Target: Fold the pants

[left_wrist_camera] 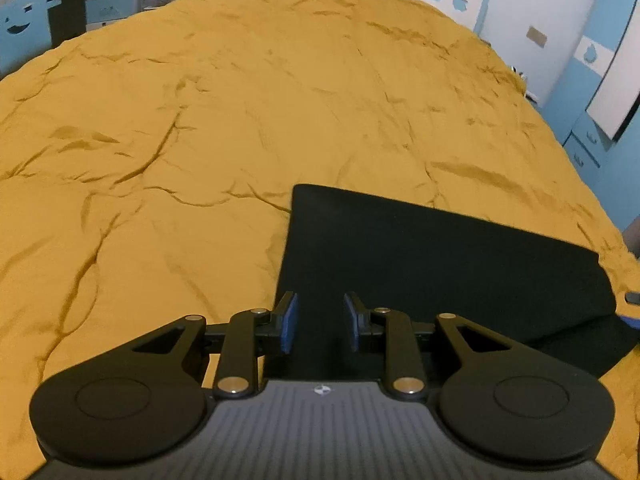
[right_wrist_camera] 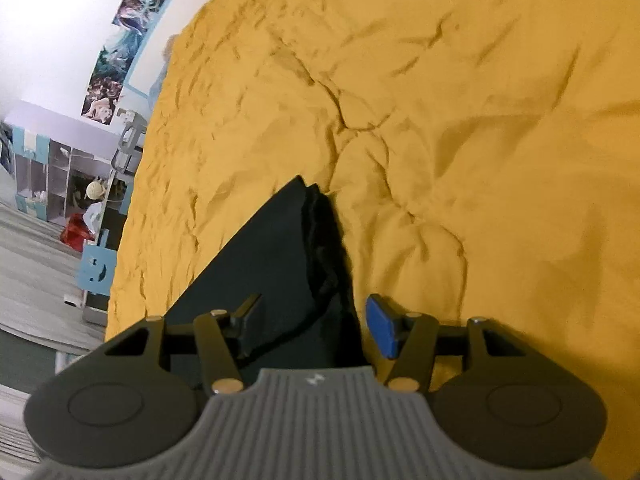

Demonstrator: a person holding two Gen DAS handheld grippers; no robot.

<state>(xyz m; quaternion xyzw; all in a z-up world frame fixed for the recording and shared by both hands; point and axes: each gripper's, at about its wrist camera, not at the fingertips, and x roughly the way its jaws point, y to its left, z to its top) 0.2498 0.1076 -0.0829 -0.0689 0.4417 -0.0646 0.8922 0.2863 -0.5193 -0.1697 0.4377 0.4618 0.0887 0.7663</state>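
Left wrist view: both grippers' jaws stand apart, seemingly empty, over folded black pants (left_wrist_camera: 440, 264) on yellow bedspread (left_wrist_camera: 200, 120).

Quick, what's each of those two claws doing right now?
Left gripper: open, holding nothing, above the black pants.
Right gripper: open, holding nothing, over the pants' edge.

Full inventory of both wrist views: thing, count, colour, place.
pants: 1, black, folded flat on the bedspread, near edge.
bedspread: 1, mustard yellow, wrinkled, fills most of both views.
posters: several, multicoloured, in a column on the white wall.
shelf unit: 1, blue and white, beyond the bed.
left hand-held gripper: 1, black with blue pads, open over the pants.
right hand-held gripper: 1, black, blue pad, open above the pants' edge.
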